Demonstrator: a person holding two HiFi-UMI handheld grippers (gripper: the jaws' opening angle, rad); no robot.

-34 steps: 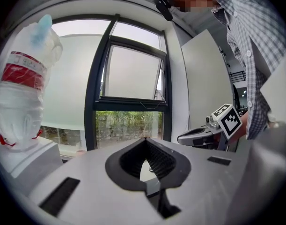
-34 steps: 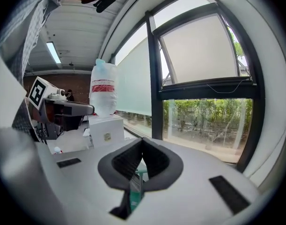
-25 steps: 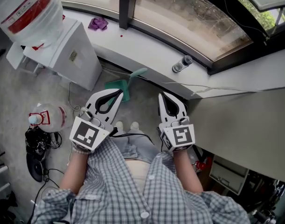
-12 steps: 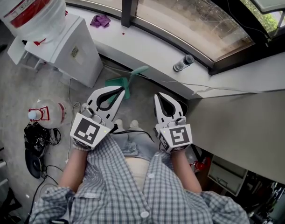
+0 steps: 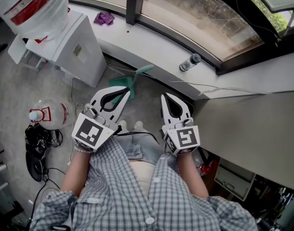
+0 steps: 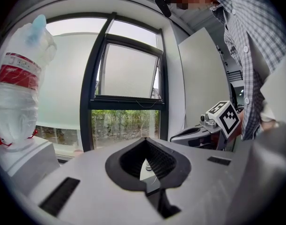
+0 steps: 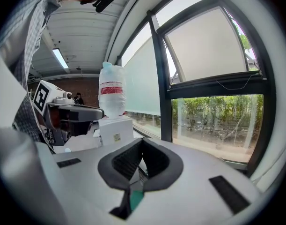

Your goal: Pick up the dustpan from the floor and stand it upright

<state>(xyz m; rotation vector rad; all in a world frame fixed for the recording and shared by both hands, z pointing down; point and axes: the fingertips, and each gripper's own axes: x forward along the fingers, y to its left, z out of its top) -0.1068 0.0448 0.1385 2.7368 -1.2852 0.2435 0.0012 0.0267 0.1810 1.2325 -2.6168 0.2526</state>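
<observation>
Left hand-held gripper (image 5: 125, 91) over half-hidden dustpan (image 5: 142, 72)

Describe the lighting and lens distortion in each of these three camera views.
Head view: even daylight, sharp, the teal plastic dustpan clearly lit below the white windowsill. Left gripper view: heavy fisheye bends the dark window frame, corners vignetted black, upper panes washed out. Right gripper view: same fisheye curve and dark corners, bright glass.

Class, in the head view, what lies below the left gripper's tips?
A teal dustpan, its handle reaching toward the white ledge. The left gripper covers part of its pan, so the whole pan cannot be seen.
</observation>
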